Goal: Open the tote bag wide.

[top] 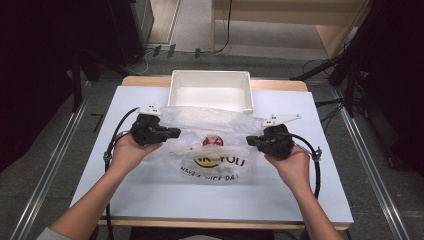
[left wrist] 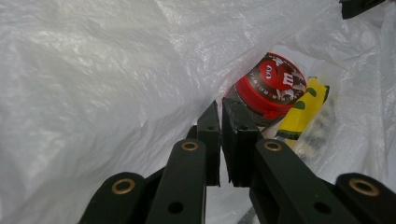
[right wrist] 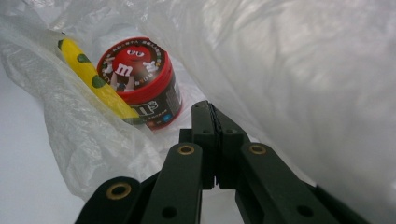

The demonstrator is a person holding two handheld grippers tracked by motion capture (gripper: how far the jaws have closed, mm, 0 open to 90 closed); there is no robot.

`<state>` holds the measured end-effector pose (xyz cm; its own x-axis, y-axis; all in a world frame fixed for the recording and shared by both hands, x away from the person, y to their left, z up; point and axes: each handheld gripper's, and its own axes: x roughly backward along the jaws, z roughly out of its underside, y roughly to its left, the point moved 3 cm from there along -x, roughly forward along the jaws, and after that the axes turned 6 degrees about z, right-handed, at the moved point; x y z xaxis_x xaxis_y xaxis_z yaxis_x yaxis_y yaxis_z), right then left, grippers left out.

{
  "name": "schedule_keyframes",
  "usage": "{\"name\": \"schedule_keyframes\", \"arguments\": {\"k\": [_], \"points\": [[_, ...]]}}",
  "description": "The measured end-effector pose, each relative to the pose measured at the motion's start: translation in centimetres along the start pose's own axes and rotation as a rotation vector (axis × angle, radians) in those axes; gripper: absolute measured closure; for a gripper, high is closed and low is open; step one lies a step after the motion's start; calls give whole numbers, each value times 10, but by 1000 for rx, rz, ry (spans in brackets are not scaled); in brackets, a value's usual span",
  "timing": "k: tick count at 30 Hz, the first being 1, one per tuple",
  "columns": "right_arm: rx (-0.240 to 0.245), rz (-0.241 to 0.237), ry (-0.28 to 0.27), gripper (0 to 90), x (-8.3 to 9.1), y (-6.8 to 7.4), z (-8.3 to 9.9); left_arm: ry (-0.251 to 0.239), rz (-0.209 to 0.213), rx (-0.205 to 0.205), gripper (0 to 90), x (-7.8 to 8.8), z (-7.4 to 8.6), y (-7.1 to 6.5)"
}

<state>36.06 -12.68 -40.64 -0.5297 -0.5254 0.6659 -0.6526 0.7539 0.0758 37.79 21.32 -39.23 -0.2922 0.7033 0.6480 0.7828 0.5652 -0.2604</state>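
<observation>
A thin white plastic bag with a yellow smiley and "THANK YOU" print lies on the white table, its mouth stretched between my two grippers. My left gripper pinches the bag's left edge and my right gripper pinches its right edge. A red M&M's tub lies on its side inside the bag. In the left gripper view the jaws stand nearly together on the film, with the tub just beyond. In the right gripper view the jaws are pressed together on film, and the tub lies beside the yellow print.
A white rectangular bin stands just behind the bag at the table's far edge. Bare table lies in front of the bag. Dark stands and cables surround the table on the floor. The right gripper's tip peeks in at the top right of the left gripper view.
</observation>
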Motion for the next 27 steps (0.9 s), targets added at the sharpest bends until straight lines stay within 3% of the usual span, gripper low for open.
{"name": "schedule_keyframes", "arguments": {"k": [12,27], "points": [[-29,11,13,897,-18,-3,18,-10,-12,17,876,-16,13,8],[-49,16,22,894,-27,1,39,-5,-8,36,875,-27,35,9]]}}
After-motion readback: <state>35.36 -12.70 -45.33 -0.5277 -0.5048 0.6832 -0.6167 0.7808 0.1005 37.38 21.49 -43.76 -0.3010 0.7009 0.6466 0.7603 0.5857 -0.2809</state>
